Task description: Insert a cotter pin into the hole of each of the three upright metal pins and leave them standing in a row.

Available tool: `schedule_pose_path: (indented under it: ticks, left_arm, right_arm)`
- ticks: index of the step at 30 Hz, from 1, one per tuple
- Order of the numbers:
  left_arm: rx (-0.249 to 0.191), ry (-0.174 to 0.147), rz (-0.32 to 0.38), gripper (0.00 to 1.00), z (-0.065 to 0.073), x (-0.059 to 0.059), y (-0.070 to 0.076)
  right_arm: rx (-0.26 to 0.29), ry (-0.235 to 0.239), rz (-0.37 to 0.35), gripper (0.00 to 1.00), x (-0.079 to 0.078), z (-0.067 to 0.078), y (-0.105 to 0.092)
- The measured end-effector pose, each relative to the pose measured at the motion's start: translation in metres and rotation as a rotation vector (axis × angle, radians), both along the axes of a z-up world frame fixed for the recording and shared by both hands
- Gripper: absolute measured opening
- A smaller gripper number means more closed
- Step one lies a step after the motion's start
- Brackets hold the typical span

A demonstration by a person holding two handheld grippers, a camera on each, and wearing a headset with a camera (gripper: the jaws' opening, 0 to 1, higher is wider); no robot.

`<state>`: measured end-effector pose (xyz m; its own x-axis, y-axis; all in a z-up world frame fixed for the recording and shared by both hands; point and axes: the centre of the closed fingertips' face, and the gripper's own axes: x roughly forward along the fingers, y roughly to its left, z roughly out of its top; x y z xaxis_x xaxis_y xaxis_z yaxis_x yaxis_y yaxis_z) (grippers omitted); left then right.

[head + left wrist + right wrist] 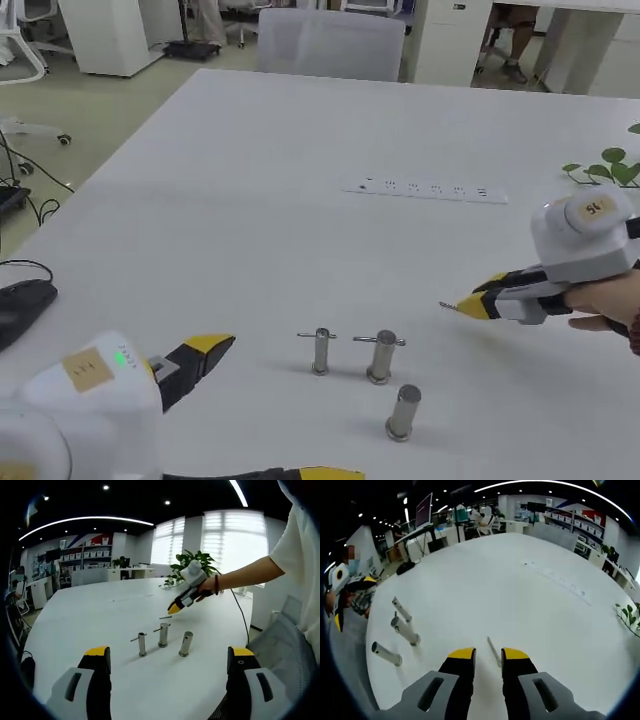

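Three upright metal pins stand near the table's front. The left pin (320,351) and middle pin (380,357) each carry a cotter pin through the top. The third pin (403,412) stands nearer me, with nothing through it. My right gripper (476,303) hovers to the right of them, shut on a thin cotter pin (447,305) that sticks out toward the row; the same cotter pin (494,652) lies between its jaws in the right gripper view. My left gripper (270,408) is wide open at the bottom left, facing the pins (163,635) with nothing in it.
A white power strip (430,189) lies further back on the white table (250,200). A green plant (610,168) is at the right edge. A grey chair (330,42) stands behind the table. A dark mouse with a cable (25,300) is at the left.
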<state>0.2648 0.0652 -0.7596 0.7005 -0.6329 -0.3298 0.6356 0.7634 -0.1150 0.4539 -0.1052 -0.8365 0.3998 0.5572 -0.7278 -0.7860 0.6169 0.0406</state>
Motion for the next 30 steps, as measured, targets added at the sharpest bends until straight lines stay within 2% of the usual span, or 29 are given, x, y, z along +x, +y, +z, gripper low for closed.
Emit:
schedule_pose_path:
  ticks: [8,11,15,30]
  left_arm:
    - [-0.001,0.005,0.007,0.96,-0.001,0.001,0.002]
    - [0.001,0.009,0.009,0.95,-0.002,0.001,0.003]
    - [0.004,0.012,0.012,0.94,-0.003,0.001,0.004]
    - [0.012,0.022,0.016,0.93,-0.006,0.0,0.005]
  right_arm:
    - [-0.064,0.039,0.037,0.17,0.005,-0.015,-0.005]
    - [-0.101,0.043,0.065,0.16,0.006,-0.019,-0.006]
    - [-0.123,0.053,0.087,0.15,0.007,-0.024,-0.006]
    - [-0.19,0.044,0.178,0.13,0.009,-0.026,-0.008]
